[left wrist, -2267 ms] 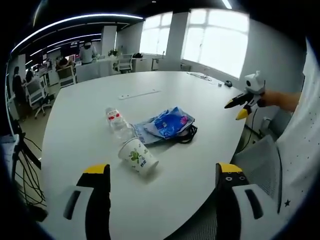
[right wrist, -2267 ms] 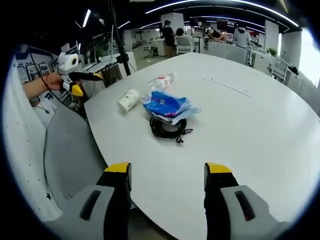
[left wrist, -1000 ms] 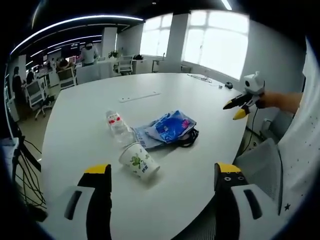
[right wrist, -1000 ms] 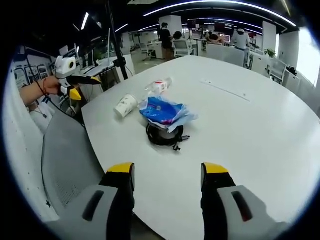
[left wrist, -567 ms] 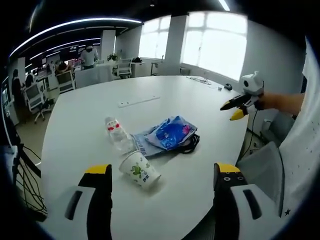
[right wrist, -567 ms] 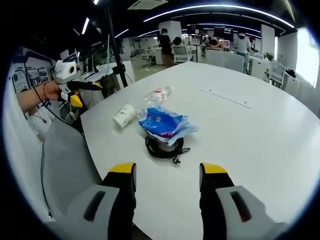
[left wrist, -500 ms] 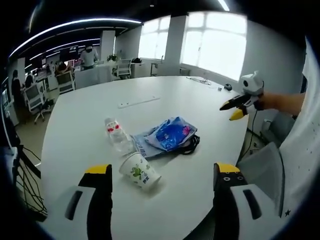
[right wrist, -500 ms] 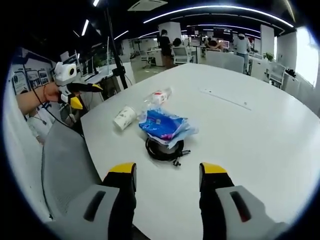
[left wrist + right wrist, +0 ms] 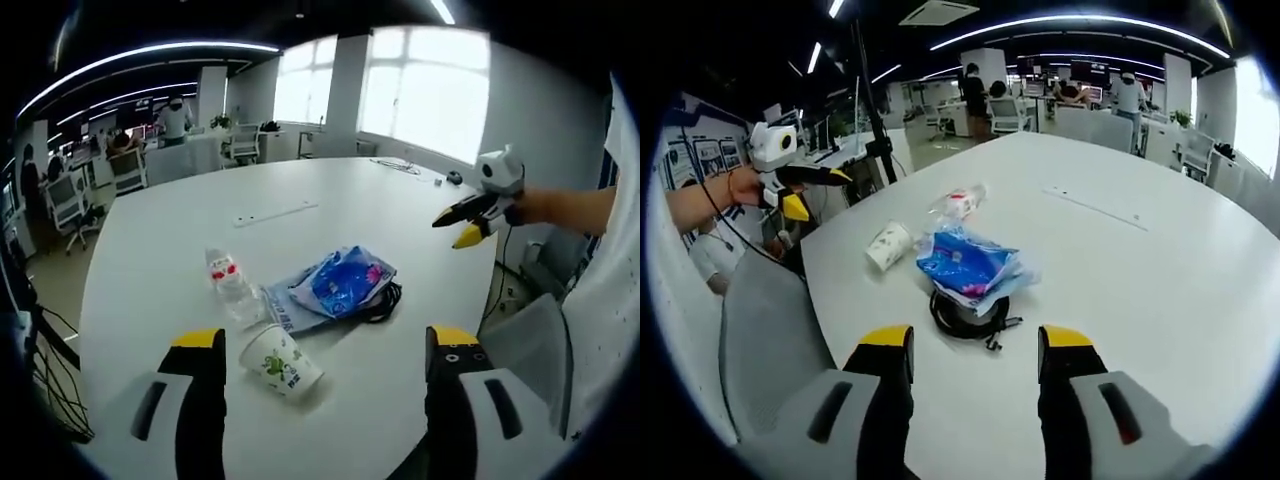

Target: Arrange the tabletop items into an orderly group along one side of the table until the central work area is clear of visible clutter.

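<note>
A white paper cup with a green print lies on its side on the white table, close in front of my left gripper, which is open and holds nothing. Behind the cup lies a clear water bottle with a red label. To their right a blue plastic bag rests over a black coiled cable. My right gripper is open above the table edge, with the cable, bag, cup and bottle ahead. Each gripper appears in the other's view: the right gripper, the left gripper.
A flat white strip lies mid-table beyond the items. Small things and a cable sit at the far edge by the windows. A grey chair stands at the near edge. Office chairs, desks and people fill the background.
Both cameras have shifted slightly, so the items sit a little differently in view. The cup, bottle, bag and cable have not moved. Both grippers stay open.
</note>
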`<action>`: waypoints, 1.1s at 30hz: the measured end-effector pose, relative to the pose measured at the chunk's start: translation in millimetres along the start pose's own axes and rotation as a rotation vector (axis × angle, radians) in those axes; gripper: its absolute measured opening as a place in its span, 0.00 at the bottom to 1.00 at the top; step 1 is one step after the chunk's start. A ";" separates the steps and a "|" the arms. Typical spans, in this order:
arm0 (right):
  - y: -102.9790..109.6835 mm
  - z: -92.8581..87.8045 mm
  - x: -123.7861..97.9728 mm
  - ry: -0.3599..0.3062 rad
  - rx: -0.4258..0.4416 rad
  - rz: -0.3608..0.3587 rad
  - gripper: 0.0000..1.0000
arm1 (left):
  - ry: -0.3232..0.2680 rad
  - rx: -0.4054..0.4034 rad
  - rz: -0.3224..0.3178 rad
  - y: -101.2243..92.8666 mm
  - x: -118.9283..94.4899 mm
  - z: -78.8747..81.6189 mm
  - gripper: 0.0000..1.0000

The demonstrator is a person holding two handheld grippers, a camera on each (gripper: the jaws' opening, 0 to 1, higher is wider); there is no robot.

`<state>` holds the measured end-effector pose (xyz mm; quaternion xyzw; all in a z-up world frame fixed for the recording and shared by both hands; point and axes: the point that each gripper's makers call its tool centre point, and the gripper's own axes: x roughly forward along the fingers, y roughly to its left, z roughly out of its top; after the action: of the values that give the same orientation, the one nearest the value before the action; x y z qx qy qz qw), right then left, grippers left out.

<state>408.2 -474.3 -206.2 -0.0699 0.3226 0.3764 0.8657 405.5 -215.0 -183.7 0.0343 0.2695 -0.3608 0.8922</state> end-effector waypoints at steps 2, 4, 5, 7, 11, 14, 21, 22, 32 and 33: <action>-1.4 2.8 2.0 -0.003 -0.003 -0.001 0.48 | -0.002 0.004 -0.003 0.2 2.3 2.2 0.83; -2.7 5.1 4.1 -0.006 -0.005 0.000 0.48 | -0.005 0.005 -0.006 0.3 4.7 4.4 0.83; -3.5 6.0 5.1 -0.008 -0.007 0.000 0.48 | -0.006 0.006 -0.006 0.4 5.9 5.3 0.83; -4.5 7.4 8.0 -0.008 -0.008 0.001 0.48 | -0.009 0.007 -0.008 0.7 8.5 7.4 0.82; -7.6 9.8 12.9 -0.011 -0.013 0.001 0.47 | -0.017 0.006 -0.014 0.5 12.9 11.5 0.82; -8.1 10.4 16.5 -0.008 -0.015 0.005 0.46 | -0.019 0.004 -0.018 1.1 15.8 13.6 0.82; -9.9 15.2 24.9 -0.012 -0.010 0.012 0.45 | -0.020 0.008 -0.026 2.2 24.6 17.9 0.81; -10.4 16.1 25.9 -0.013 -0.010 0.012 0.45 | -0.021 0.008 -0.028 2.4 25.8 18.5 0.80; -14.7 24.2 41.8 -0.010 -0.016 0.020 0.43 | -0.019 0.000 -0.041 6.0 40.1 20.9 0.78; -15.0 24.4 43.4 -0.009 -0.016 0.022 0.43 | -0.019 -0.002 -0.042 6.6 41.8 21.0 0.78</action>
<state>453.0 -449.7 -215.5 -0.0714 0.3163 0.3886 0.8625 444.3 -241.6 -187.8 0.0242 0.2620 -0.3797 0.8869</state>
